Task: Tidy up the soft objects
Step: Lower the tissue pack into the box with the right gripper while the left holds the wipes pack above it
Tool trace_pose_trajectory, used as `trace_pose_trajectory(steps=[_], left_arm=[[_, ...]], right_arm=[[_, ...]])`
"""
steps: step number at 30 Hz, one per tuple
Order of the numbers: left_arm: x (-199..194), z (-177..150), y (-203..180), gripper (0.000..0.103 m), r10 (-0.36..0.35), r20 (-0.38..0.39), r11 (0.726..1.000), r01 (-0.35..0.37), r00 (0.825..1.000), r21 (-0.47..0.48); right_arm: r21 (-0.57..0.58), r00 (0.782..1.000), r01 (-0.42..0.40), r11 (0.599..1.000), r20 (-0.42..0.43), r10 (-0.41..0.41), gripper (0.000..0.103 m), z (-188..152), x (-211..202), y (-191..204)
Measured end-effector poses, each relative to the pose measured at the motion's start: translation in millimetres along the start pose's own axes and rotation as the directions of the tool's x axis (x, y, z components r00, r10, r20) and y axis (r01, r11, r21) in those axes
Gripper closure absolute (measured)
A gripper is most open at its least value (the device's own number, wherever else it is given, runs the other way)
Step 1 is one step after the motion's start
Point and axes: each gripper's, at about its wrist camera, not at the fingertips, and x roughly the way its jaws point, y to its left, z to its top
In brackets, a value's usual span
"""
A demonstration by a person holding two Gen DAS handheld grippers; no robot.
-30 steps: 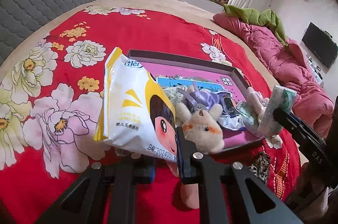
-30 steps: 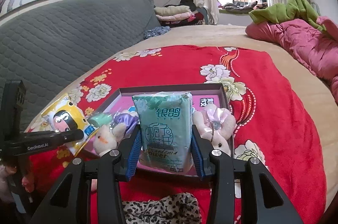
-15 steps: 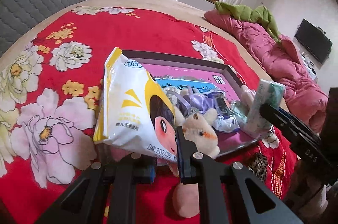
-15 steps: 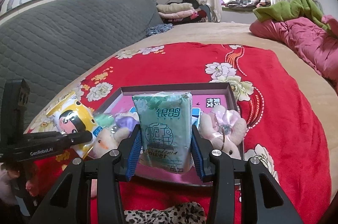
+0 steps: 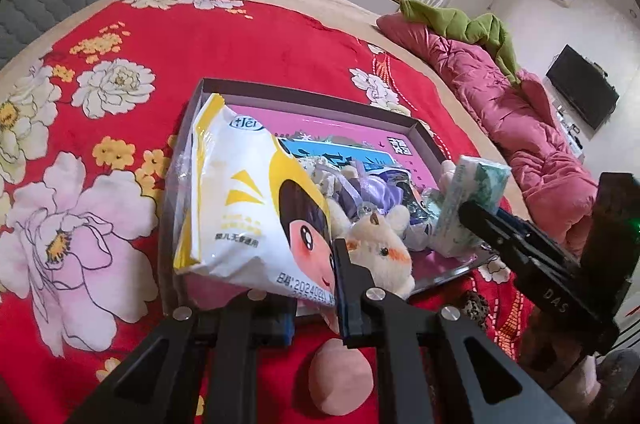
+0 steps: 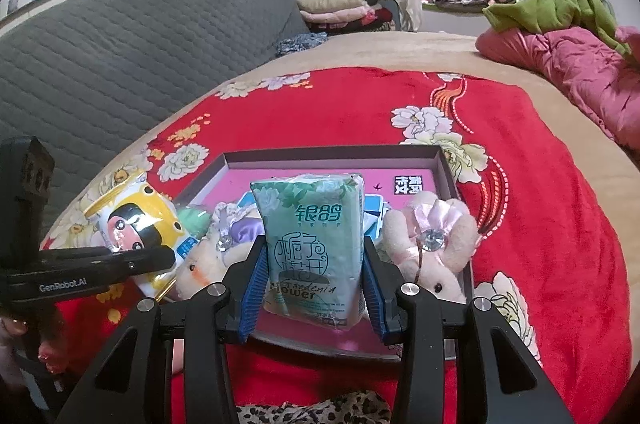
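Shallow dark-rimmed cardboard box tray (image 6: 336,156) sits on the red floral blanket (image 6: 540,183), which lies on the bed. White-and-yellow wipes pack with cartoon face (image 5: 248,199) is clamped in the left gripper (image 5: 312,308), over the tray's near-left corner. Green tissue pack (image 6: 316,244) is clamped upright in the right gripper (image 6: 312,288), over the tray's near edge. In the tray: cream plush animal (image 5: 380,252) just right of the wipes pack, purple plush (image 5: 372,187) behind it, pink plush rabbit with bow (image 6: 432,248) at the right side beside the tissue pack. Crumpled pink quilt (image 5: 520,127) lies well to the right, green cloth (image 5: 460,23) on it. Grey quilted headboard (image 6: 140,55) is to the left.
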Motion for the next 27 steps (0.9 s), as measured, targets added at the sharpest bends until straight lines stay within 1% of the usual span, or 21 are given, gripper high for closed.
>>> trace_pose_trajectory(steps=[17, 27], left_arm=[[0, 0, 2, 0.086, -0.001, -0.004, 1.000, 0.001, 1.000, -0.011], [-3, 0, 6, 0.086, 0.024, 0.005, 1.000, -0.024, 1.000, -0.018]], right_arm=[[-0.021, 0.998, 0.022, 1.000, -0.050, -0.024, 0.058, -1, 24, 2], [-0.025, 0.998, 0.033, 0.999, -0.059, -0.035, 0.057, -3, 26, 1]])
